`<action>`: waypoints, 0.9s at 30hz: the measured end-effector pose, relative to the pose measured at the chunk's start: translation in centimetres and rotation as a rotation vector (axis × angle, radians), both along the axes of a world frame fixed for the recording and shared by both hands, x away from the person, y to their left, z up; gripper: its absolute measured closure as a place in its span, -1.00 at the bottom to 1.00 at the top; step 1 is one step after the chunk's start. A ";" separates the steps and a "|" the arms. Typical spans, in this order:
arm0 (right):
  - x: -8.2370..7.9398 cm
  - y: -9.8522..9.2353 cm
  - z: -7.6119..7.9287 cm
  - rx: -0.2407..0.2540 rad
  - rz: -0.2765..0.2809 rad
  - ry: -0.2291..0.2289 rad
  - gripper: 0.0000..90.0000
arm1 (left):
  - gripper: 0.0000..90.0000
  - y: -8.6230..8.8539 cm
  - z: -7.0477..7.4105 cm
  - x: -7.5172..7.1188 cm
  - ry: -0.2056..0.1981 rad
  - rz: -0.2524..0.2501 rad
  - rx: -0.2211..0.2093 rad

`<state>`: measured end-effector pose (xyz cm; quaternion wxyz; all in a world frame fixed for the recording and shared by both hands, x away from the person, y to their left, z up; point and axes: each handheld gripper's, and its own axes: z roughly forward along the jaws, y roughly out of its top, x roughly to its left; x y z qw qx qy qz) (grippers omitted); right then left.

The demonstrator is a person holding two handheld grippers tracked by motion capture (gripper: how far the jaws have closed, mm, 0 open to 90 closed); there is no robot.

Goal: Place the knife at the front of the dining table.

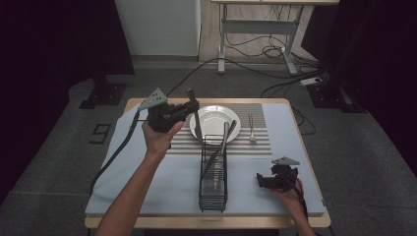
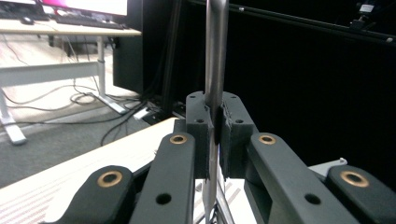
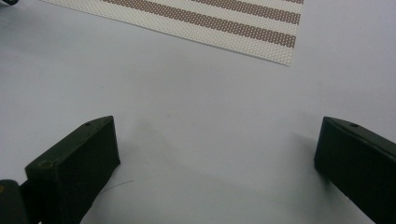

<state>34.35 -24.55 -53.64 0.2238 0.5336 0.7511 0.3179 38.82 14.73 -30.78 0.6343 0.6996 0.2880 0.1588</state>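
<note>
**Knife held upright over the plate's edge, right gripper idle**

A table knife hangs upright, blade down, at the left edge of the white plate, its tip over the striped placemat. In the left gripper view its metal shaft rises straight up between the fingers, which are clenched on it with no gap showing at either side.

The left gripper is raised above the desk's far left part, held by the person's left hand, its grey plate uppermost and its cable trailing down toward the desk's near left edge.

Just in front of the plate stands a black wire cutlery rack, running toward the person; a dark-handled utensil leans in it, its upper end reaching over the plate's near rim. To the right of the plate a fork lies on the placemat, apart from the plate.

The right gripper rests low at the desk's near right corner on the pale blue cloth, held by the right hand. In the right gripper view its fingers stand wide apart, released, with bare cloth between them and the placemat's corner beyond.
</note>
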 end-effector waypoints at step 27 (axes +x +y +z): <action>0.0 0.0 0.0 0.000 -0.001 -0.001 -1.00 | 0.87 3.6 -1.9 1.0 0.055 0.123 0.051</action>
